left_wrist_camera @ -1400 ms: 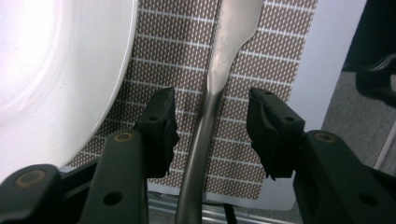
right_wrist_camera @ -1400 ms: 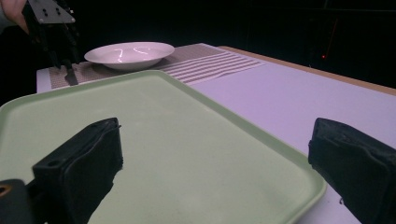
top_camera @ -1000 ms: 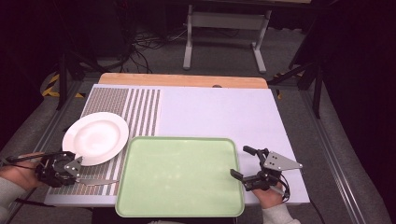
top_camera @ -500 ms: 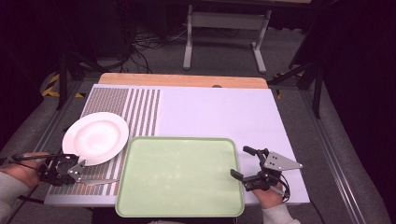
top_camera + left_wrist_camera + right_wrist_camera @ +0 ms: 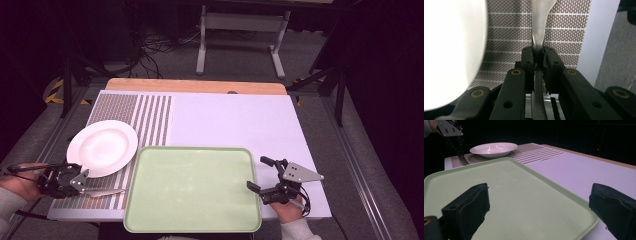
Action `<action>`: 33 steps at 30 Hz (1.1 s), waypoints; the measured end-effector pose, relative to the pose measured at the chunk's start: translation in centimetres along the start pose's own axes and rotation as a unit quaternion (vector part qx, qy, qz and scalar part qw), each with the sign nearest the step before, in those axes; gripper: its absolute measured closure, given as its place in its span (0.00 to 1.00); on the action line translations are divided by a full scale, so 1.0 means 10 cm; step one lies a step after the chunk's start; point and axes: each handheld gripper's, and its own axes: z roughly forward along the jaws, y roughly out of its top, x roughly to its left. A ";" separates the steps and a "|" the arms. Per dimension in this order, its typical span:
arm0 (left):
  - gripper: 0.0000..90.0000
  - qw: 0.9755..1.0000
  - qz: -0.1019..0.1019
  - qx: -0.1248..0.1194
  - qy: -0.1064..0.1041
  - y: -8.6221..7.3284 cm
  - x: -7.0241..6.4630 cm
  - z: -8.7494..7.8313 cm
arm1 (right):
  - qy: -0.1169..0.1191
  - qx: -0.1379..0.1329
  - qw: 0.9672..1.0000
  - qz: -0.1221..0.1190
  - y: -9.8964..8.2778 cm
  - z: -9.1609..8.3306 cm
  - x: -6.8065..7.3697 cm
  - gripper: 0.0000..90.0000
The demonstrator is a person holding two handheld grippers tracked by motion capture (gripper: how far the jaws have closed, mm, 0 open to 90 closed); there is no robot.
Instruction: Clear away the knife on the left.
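A silver metal utensil lies on the striped placemat, just below a white plate. My left gripper has just been closing, and its jaws are shut on the utensil's handle, which runs between the pads. The plate sits to the left in the left gripper view. My right gripper stands open at the right edge of the light green tray, with nothing between its pads; one jaw is over the tray, the other beside it.
The white tabletop spreads behind the tray and to its right. A wooden strip runs along the far edge. The right gripper view has the plate and the left gripper at the far left.
The left gripper's jaws have drawn in on the utensil's handle. Both hands, the tray and the plate stay where they were.
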 end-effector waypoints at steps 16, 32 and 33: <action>0.89 0.996 -0.068 -0.053 0.017 0.06 -0.03 -0.41 | 0.000 0.000 1.000 0.001 0.00 -0.01 -0.01 0.04; 0.89 0.977 -0.182 -0.113 -0.018 0.18 -0.01 -0.57 | 0.000 0.000 1.000 0.002 0.00 -0.01 -0.01 0.04; 0.89 0.974 -0.194 -0.119 -0.023 0.20 -0.01 -0.60 | 0.000 0.000 1.000 0.002 0.00 0.00 -0.01 0.04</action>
